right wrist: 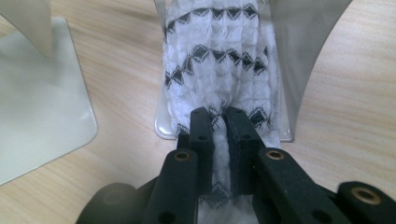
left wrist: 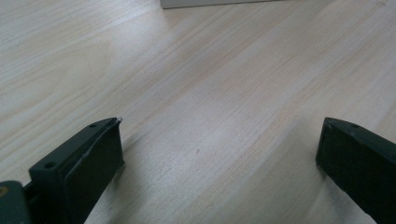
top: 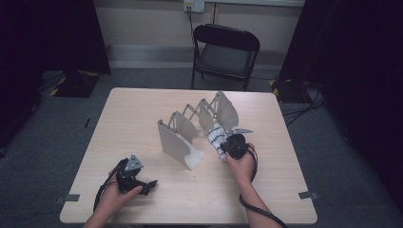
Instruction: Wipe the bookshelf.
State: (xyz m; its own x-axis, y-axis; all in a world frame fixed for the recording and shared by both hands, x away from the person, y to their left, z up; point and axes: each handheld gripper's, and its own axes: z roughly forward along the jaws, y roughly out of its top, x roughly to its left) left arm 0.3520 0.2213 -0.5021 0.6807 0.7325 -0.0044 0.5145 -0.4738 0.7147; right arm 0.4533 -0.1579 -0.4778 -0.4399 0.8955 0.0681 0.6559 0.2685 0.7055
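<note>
Sock point(right wrist: 219, 70), white knit with black zigzag bands, lies in the right-hand slot of the accordion rack point(top: 190, 128), near the table's right middle, its near end sticking out toward the person. Soft, limp, light; fuzzy ribbed knit, will bunch and stretch, not fragile, not slippery. Right gripper point(right wrist: 219, 122) is clenched on a pinched fold of the sock's near end, jaws almost together with fabric squeezed between. Best hold, by my read: a thick fold like this, not a single layer, since loose knit can snag or slide out. Rack looks like stiff, smooth, translucent plastic panels with rounded corners, joined by crossed links; likely light, so dragging the sock could shift it. Left gripper point(left wrist: 219, 154) is released, jaws wide apart over bare table point(left wrist: 196, 84), near left. Table is pale wood-grain laminate, matte, flat.
</note>
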